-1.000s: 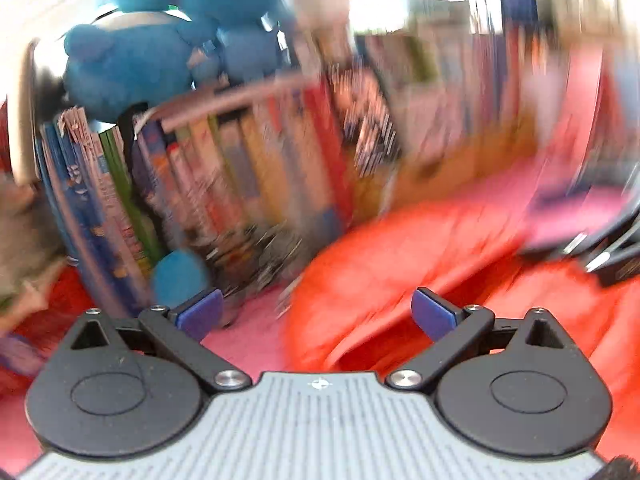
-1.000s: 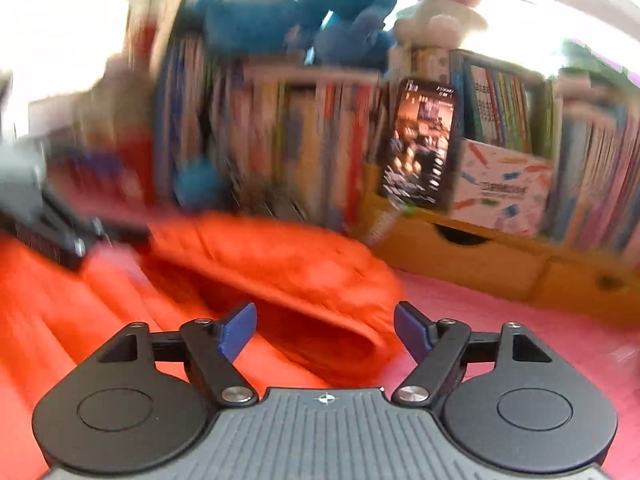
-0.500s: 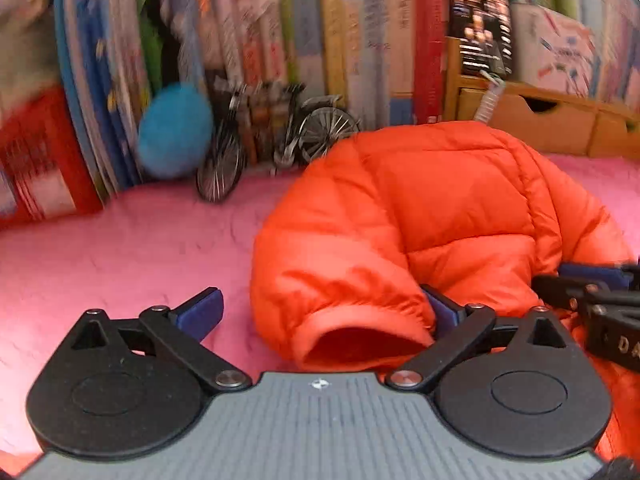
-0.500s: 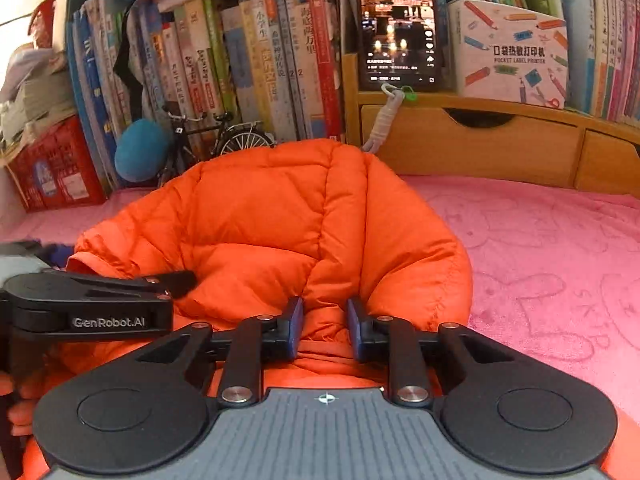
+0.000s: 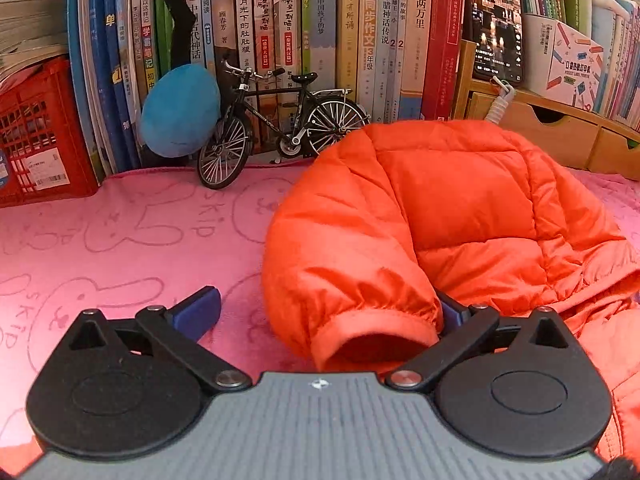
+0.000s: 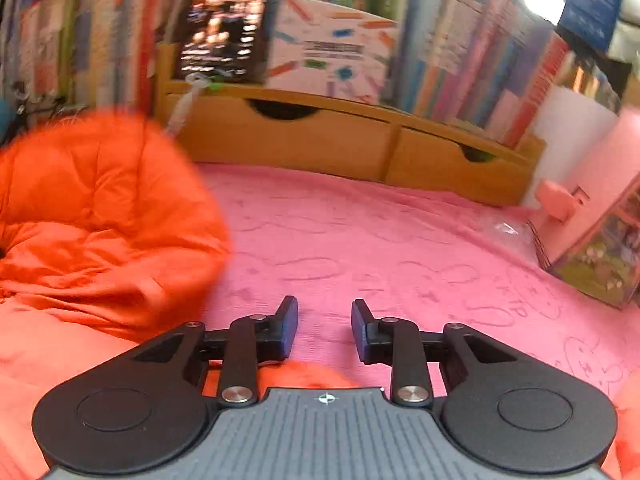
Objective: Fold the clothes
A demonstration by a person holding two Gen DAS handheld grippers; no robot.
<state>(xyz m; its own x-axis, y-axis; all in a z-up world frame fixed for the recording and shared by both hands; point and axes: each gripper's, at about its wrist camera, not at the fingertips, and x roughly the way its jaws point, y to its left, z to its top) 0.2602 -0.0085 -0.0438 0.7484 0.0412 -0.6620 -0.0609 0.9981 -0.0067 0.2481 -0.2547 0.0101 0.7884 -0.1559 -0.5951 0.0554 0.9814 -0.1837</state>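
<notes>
left wrist: "skip" on pink cloth (image 5: 120, 240)

Left gripper (image 5: 326, 312) spread wide around the cuff (image 5: 374, 334) of the orange puffer jacket (image 5: 460, 208) on pink cloth (image 5: 120, 240), toy bicycle (image 5: 276, 120) beyond.

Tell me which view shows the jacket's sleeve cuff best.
The left wrist view: the orange puffer jacket's sleeve cuff lies sharp between the open left gripper fingers. The right wrist view shows only the jacket's blurred body, no cuff.
</notes>
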